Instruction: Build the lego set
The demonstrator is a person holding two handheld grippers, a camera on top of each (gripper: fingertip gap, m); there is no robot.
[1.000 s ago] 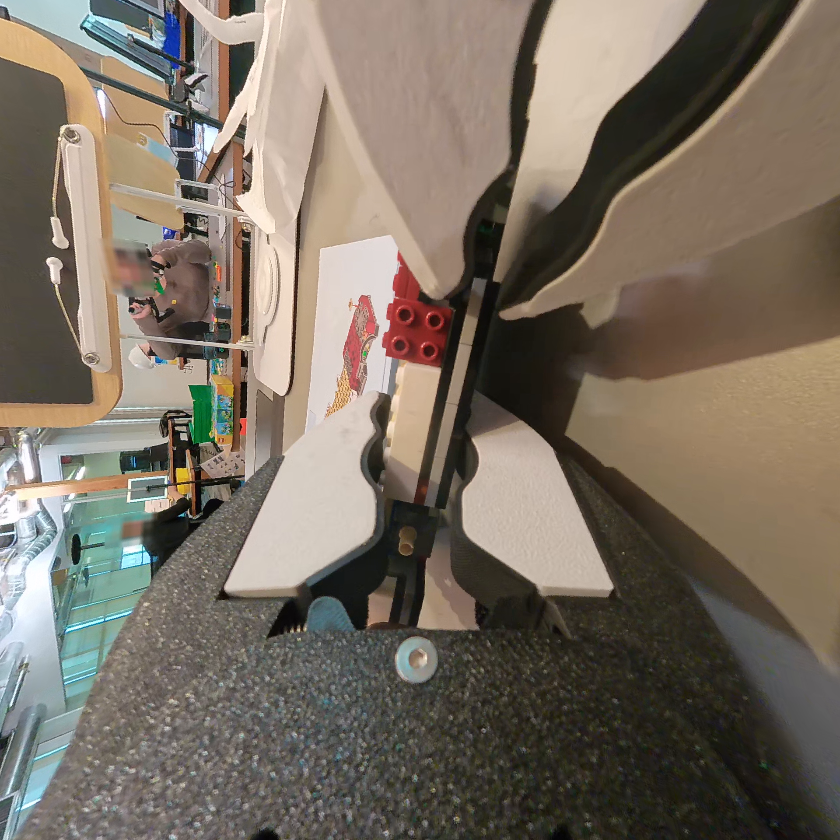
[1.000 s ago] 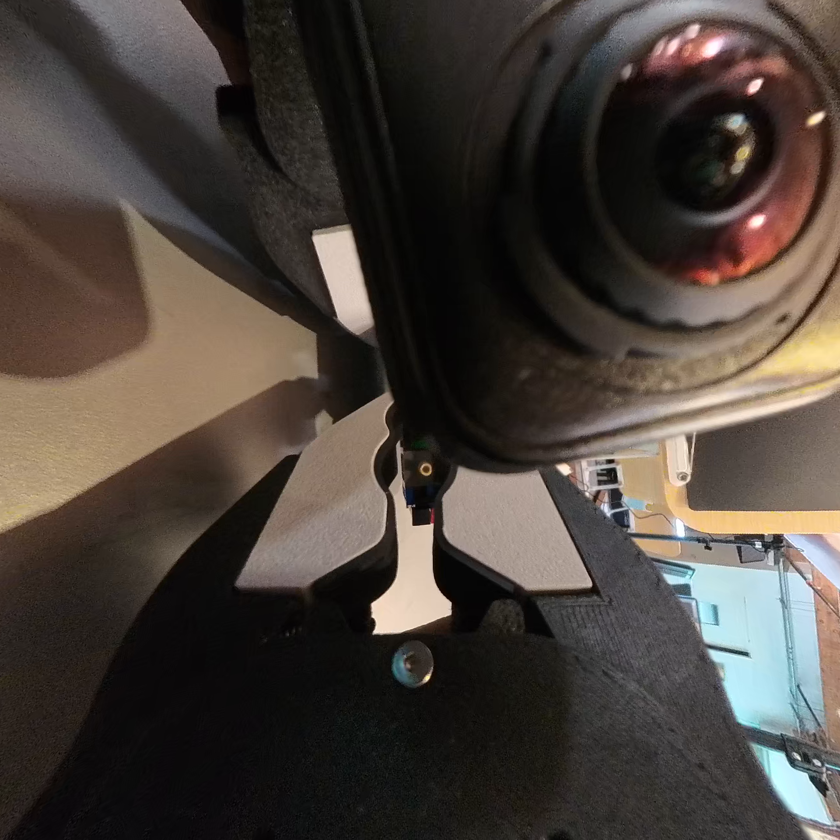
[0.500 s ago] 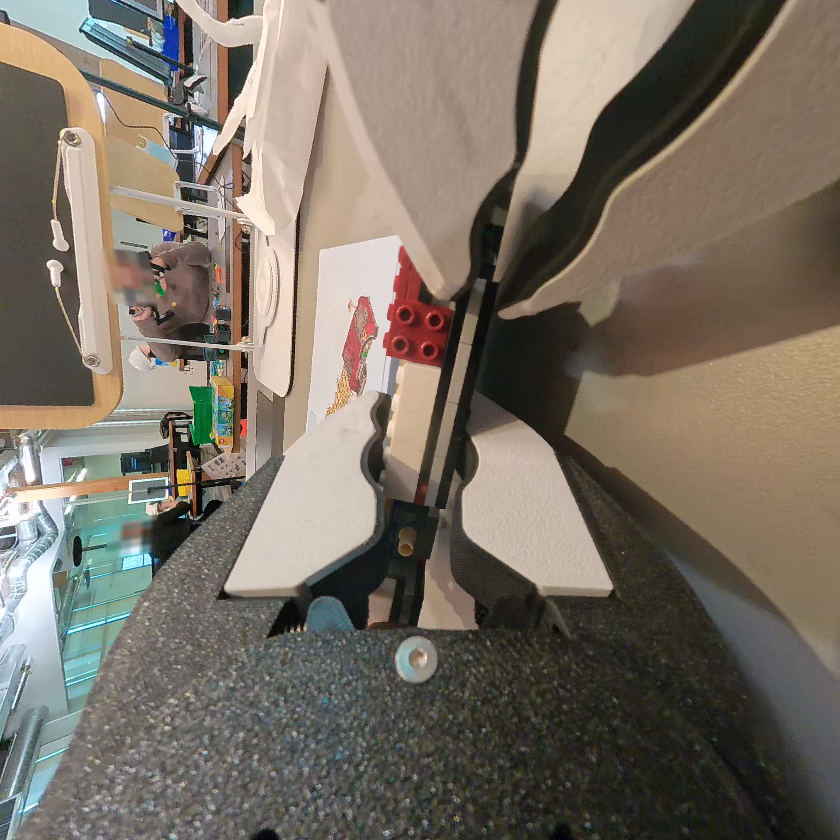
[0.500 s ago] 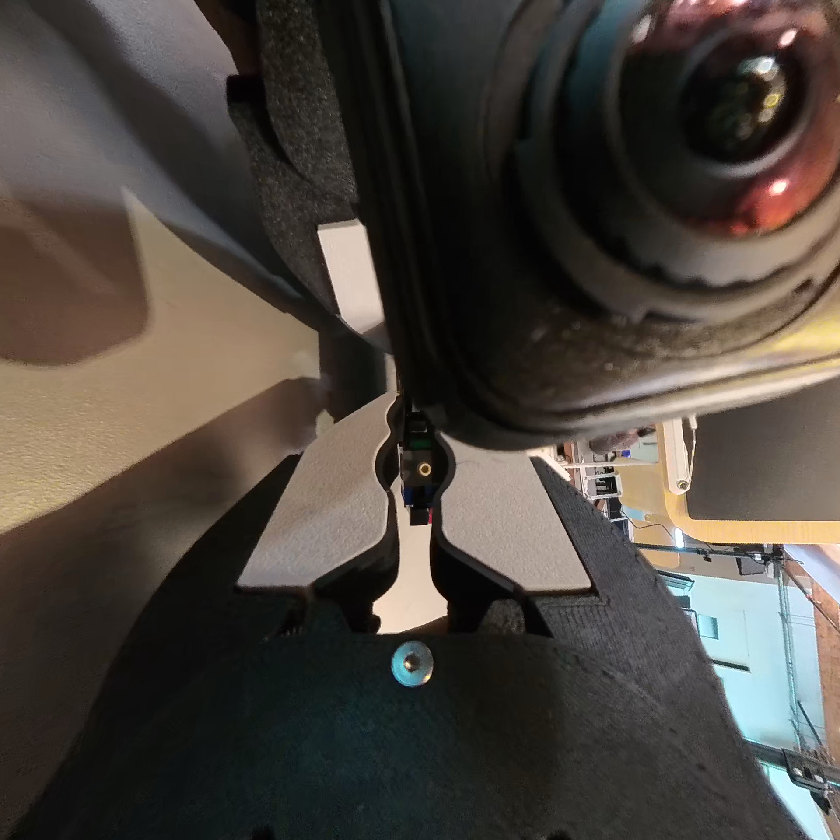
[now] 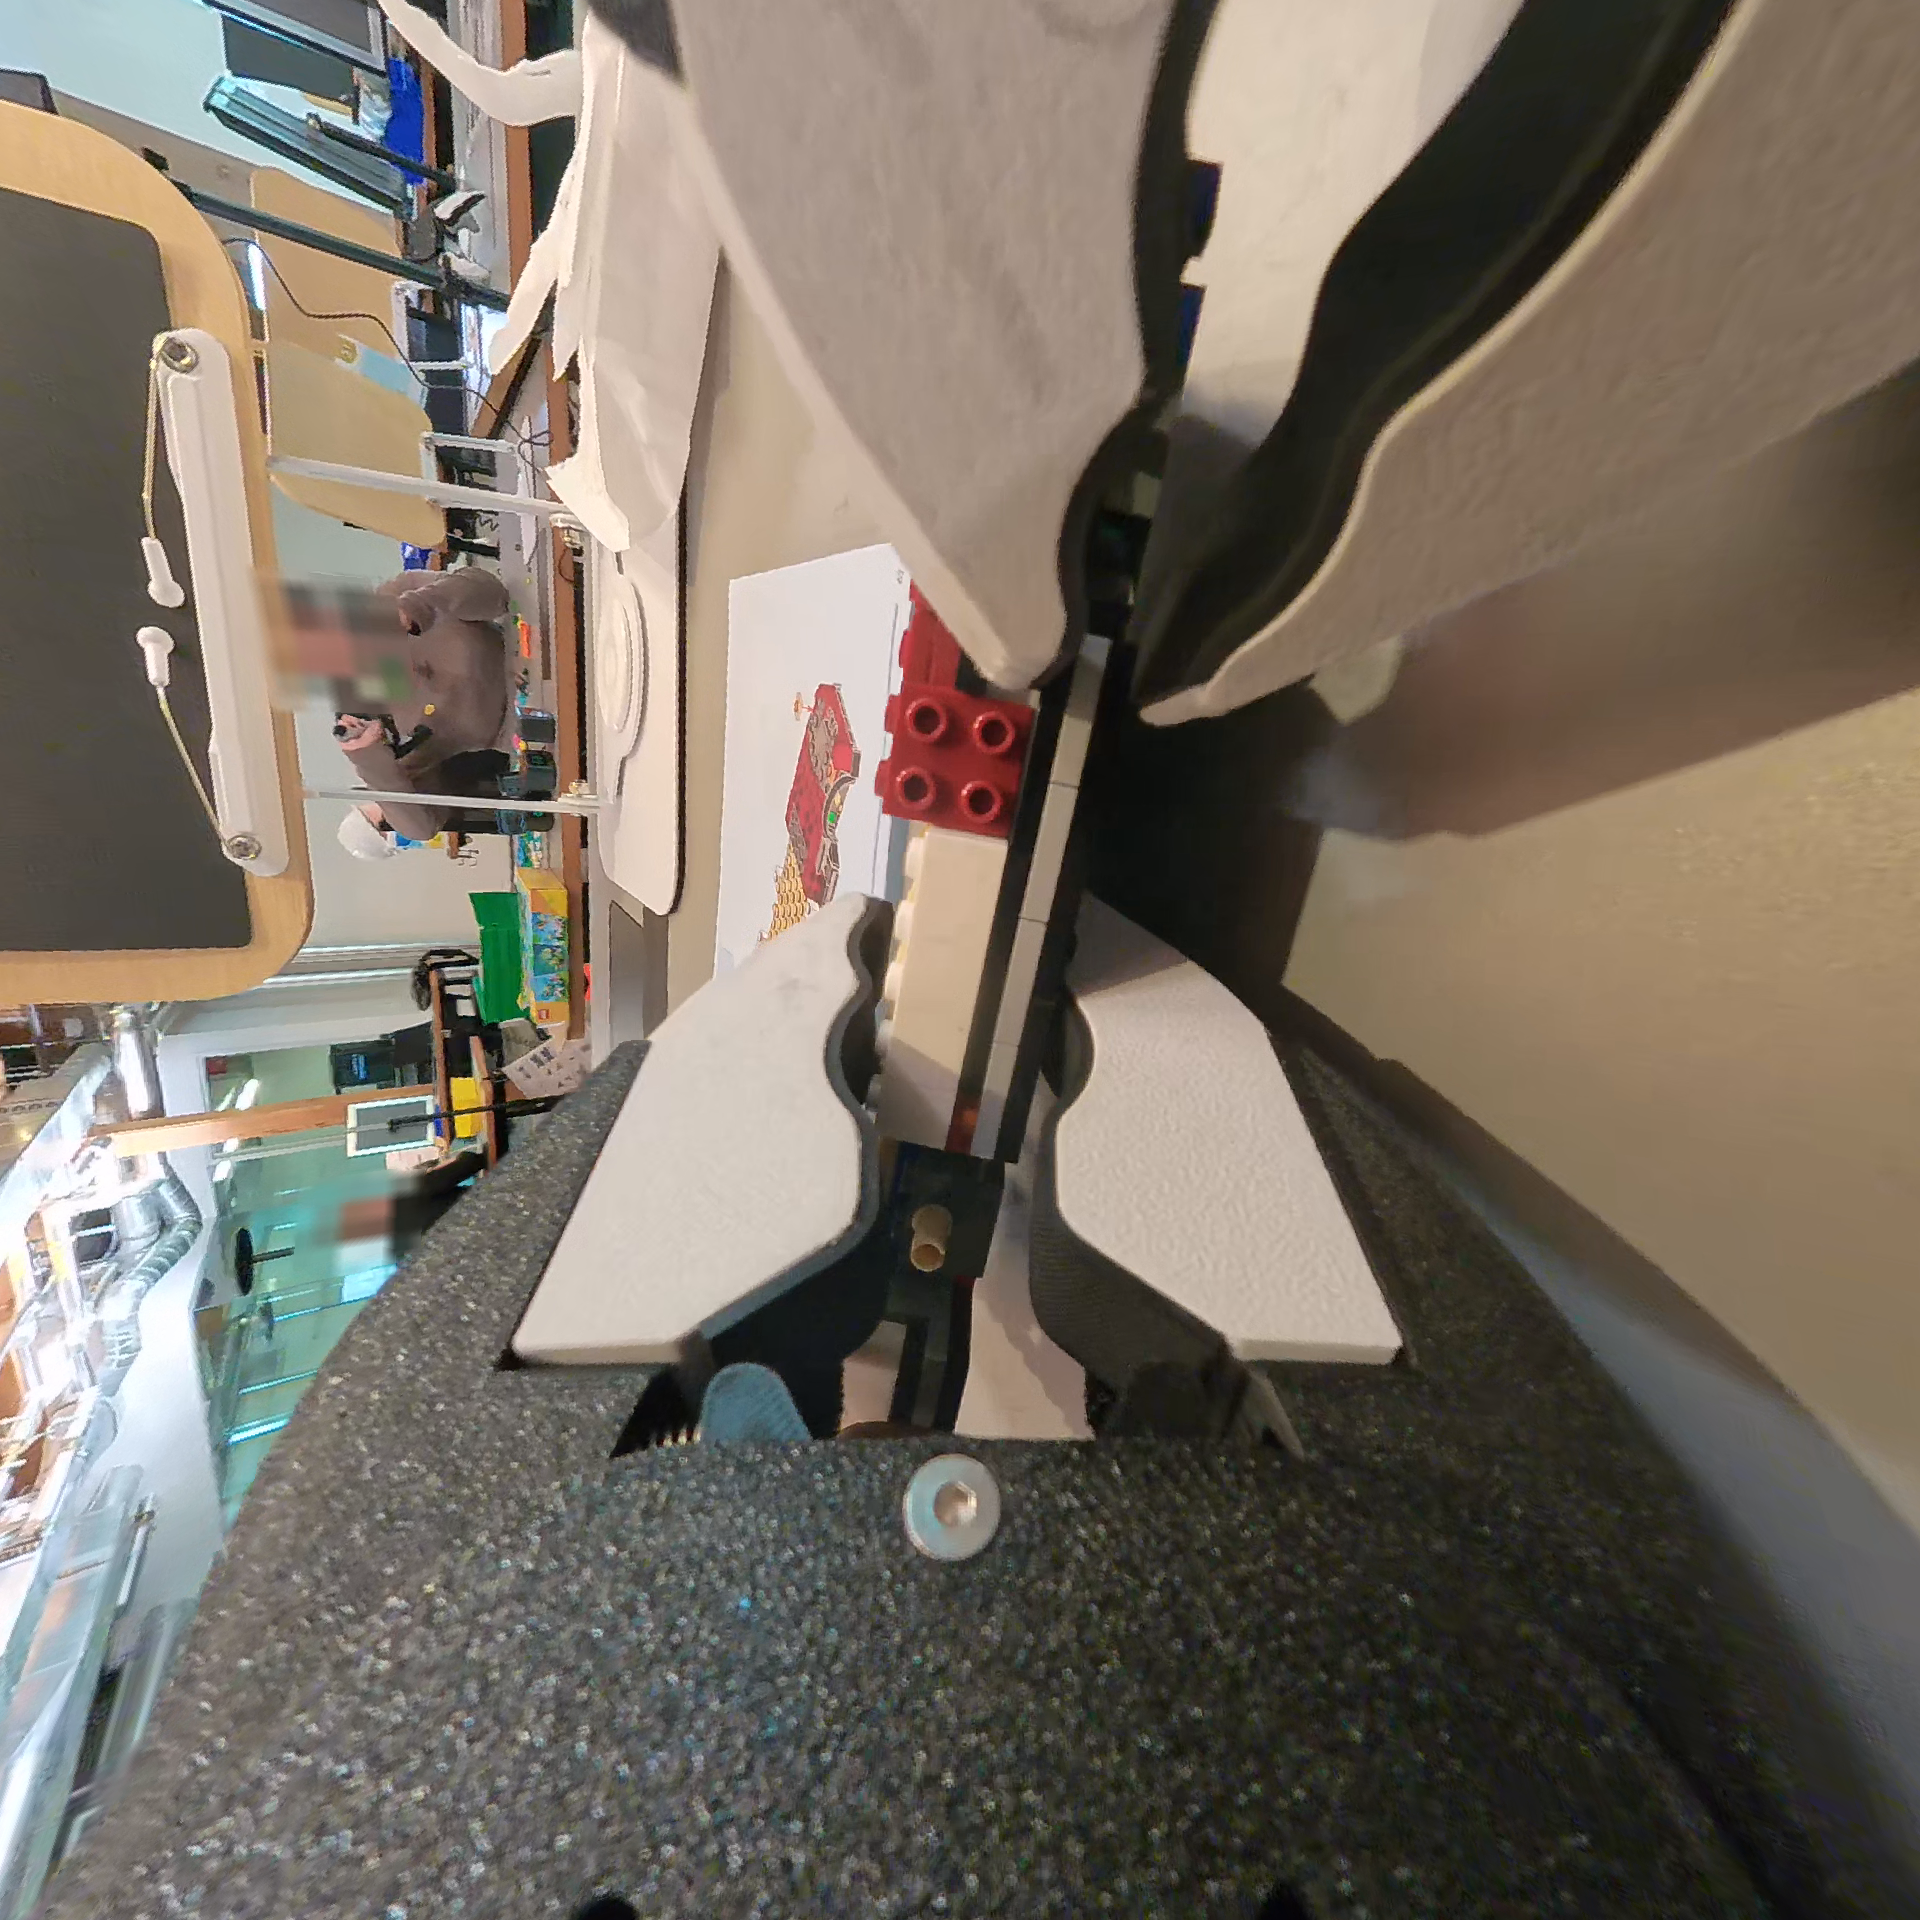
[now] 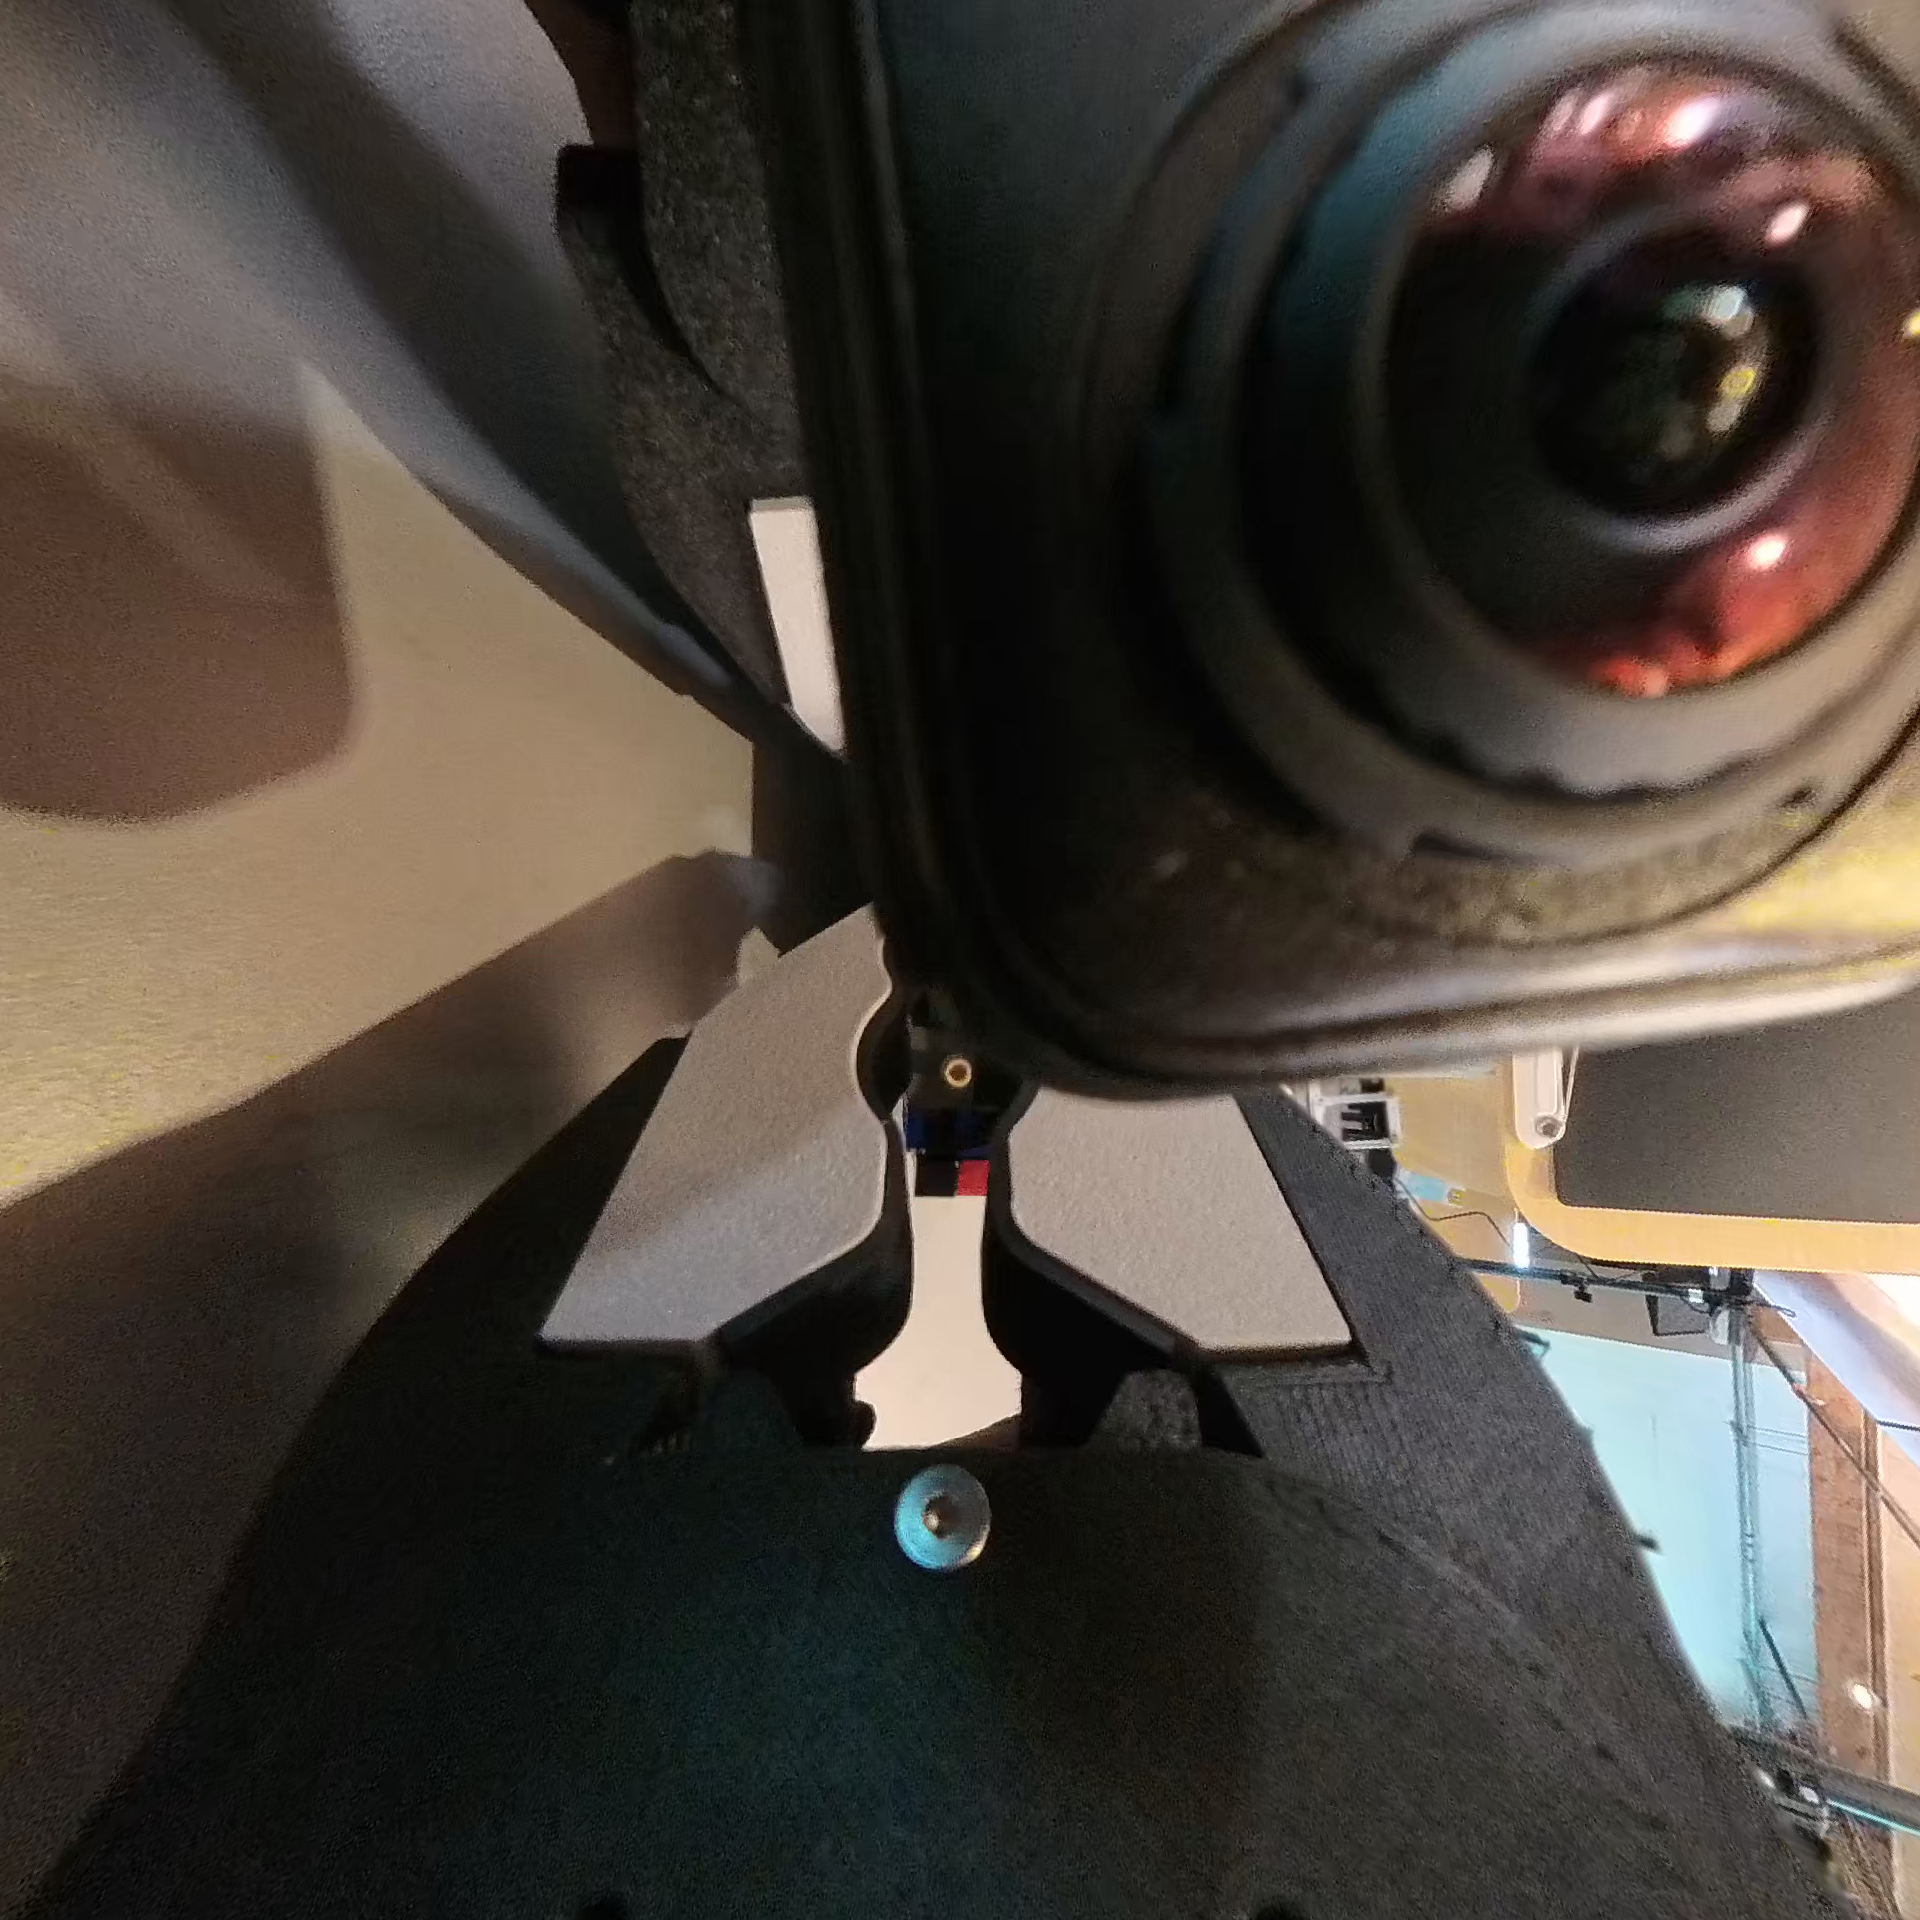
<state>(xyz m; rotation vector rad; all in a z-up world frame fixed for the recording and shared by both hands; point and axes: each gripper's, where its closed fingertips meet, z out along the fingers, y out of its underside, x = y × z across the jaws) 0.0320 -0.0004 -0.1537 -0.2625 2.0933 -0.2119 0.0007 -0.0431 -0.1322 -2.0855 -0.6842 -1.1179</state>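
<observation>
The left gripper (image 5: 961, 1013) clamps a flat black, white and red toy-brick assembly (image 5: 1023, 883). The right gripper (image 6: 951, 1081), facing it, pinches the assembly's dark far edge (image 6: 951, 1132).

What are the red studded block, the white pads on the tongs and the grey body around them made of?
Red studded block: glossy moulded plastic, judging by its sheen and crisp studs. White pads: matte, finely textured, probably printed or moulded plastic. Grey body: speckled and grainy, looks like foam or rough printed plastic; cannot tell which.
</observation>
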